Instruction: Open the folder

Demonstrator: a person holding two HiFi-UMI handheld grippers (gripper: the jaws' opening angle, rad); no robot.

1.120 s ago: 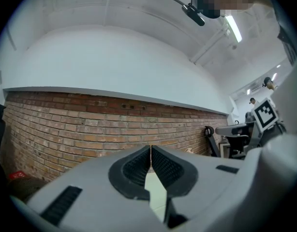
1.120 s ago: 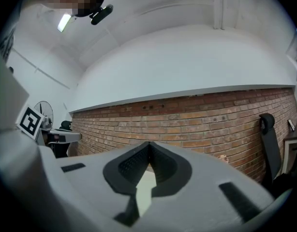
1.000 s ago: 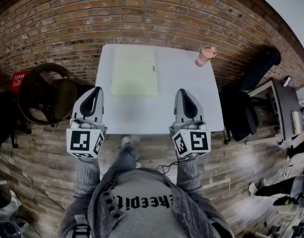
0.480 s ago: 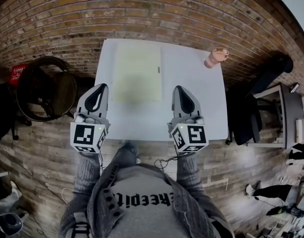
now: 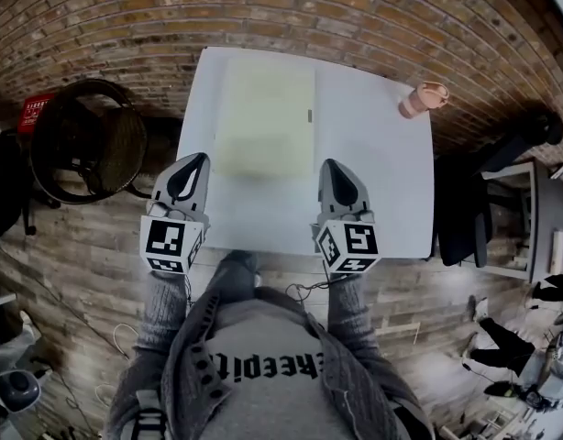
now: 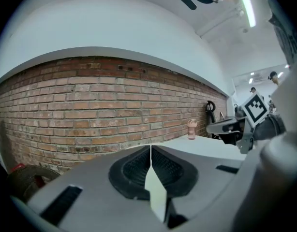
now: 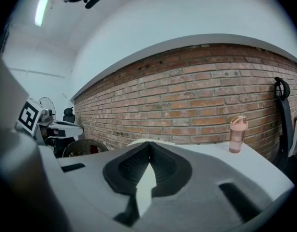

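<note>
The pale green folder [image 5: 263, 117] lies closed on the white table [image 5: 373, 181], long axis 12 to 6. It sits at 1 o'clock from the left gripper [image 5: 193, 165] and 11 from the right gripper [image 5: 337, 169]. Both jaw pairs are pressed together, empty. Its possibly tabbed 3 o'clock edge faces the right.

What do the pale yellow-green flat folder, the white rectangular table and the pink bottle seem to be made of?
The pale yellow-green flat folder: probably matte plastic or card; thin, even colour. The white rectangular table: perhaps laminate; smooth, uniform, matte. The pink bottle: likely plastic; moulded lid shape.
</note>
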